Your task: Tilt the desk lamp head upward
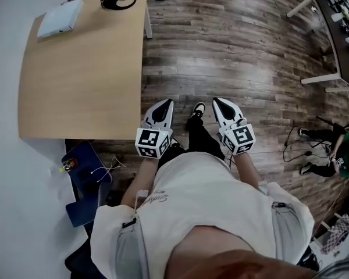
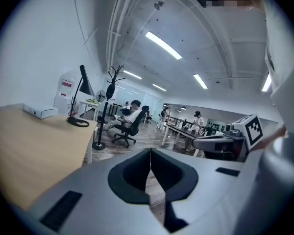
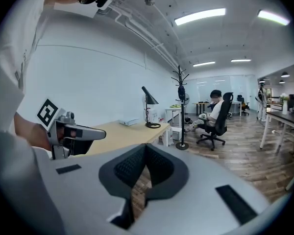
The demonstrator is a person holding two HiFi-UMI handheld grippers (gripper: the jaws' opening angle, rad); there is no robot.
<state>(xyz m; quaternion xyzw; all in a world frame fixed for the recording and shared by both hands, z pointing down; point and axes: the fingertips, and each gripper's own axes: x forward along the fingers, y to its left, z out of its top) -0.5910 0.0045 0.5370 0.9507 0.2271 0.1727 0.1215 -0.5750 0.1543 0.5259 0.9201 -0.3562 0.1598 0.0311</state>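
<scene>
Am holding left gripper (image 1: 166, 104) and right gripper (image 1: 218, 103) at waist, lower centre of frame, both clenched on nothing. Black thin-stemmed desk lamp (image 1: 117, 0) is standing upper left, at far end of pale wooden desk (image 1: 81, 68), well apart from both. Am judging left gripper nearer.

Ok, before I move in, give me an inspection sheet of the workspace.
Surface: wooden desk, to the left of both grippers.
Job's things: desk lamp at the desk's far corner, untouched.
Clutter: white box near the lamp.
Grippers: left gripper and right gripper both shut, empty, held over the floor.
Cables: white cable by the desk's near edge; black cables on the floor, right.
Surroundings: seated person, coat rack.
</scene>
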